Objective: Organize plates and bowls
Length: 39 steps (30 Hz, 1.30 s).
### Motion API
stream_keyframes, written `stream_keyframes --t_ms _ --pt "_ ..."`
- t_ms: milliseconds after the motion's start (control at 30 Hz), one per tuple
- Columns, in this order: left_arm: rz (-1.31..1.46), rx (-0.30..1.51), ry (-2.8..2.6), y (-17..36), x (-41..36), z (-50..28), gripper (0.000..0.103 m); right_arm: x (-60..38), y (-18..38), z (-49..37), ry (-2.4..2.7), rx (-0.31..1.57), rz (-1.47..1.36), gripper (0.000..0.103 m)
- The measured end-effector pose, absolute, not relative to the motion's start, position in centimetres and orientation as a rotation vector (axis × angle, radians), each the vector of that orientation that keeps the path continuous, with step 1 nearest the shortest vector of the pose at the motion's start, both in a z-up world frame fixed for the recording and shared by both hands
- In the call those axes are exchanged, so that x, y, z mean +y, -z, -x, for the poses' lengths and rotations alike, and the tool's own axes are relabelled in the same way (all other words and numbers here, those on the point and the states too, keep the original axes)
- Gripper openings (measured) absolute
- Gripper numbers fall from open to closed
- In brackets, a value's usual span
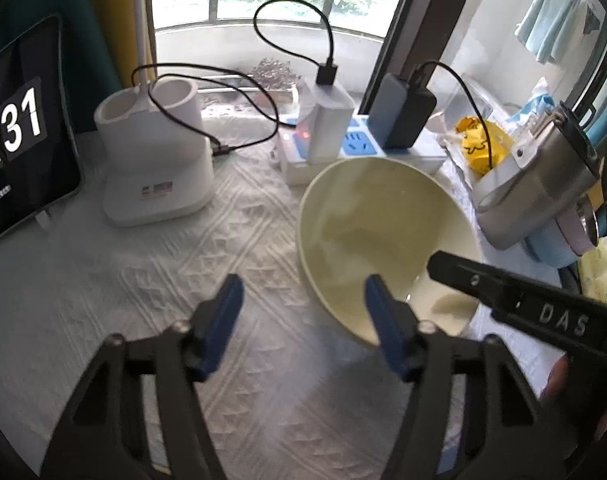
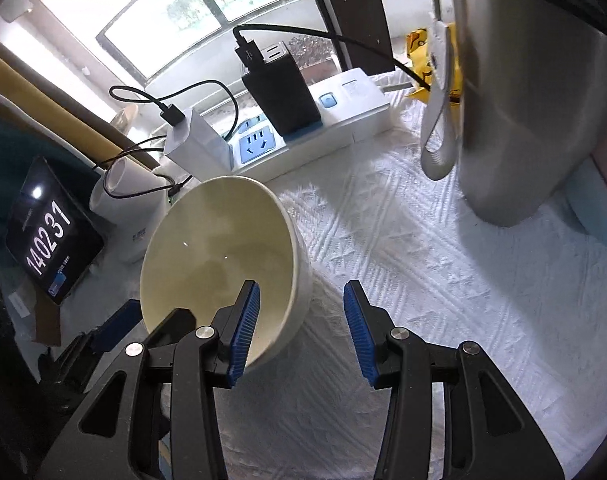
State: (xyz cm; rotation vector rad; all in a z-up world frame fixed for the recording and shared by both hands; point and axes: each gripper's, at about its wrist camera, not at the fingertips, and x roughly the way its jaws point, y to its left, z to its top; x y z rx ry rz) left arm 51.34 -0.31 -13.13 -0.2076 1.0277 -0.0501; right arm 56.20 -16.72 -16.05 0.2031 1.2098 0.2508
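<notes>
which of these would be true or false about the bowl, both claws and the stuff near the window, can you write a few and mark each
1. The cream bowl is empty. True.
2. The right claw is clamped on the bowl's rim. False: its pads stand apart, and the bowl only shows behind the left one.
3. The left claw is open with only tablecloth between its pads. True.
4. The tablet shows a clock in white digits. True.
5. The power strip has nothing plugged in. False: a white charger and a black charger sit in it.
6. The steel kettle lies on its side. False: it stands upright.
</notes>
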Motion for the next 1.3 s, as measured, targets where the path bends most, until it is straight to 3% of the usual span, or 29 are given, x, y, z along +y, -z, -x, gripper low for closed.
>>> stream_keyframes --t_ms 33,167,233,667,1300 --pt "0.208 1.028 0.053 13.2 -0.3 -51.4 0.057 -16.5 16.1 -56.2 -0.254 1.210 -0.193 0.047" --pt "0.202 1.025 0.077 13.2 -0.8 -51.7 0.039 -15.9 16.4 -56.4 -0.259 1.212 -0.155 0.025" --pt "0.198 1.023 0.094 13.1 -1.1 -51.7 0.035 -15.5 16.4 -56.4 -0.263 1.207 -0.138 0.023" --pt "0.196 1.014 0.077 13.0 -0.9 -51.2 0.031 -14.5 16.0 -55.8 -0.267 1.152 -0.070 0.022" --pt "0.178 0.901 0.098 8.3 -1.4 -48.2 0.031 -15.6 11.5 -52.6 -0.280 1.041 -0.082 0.022"
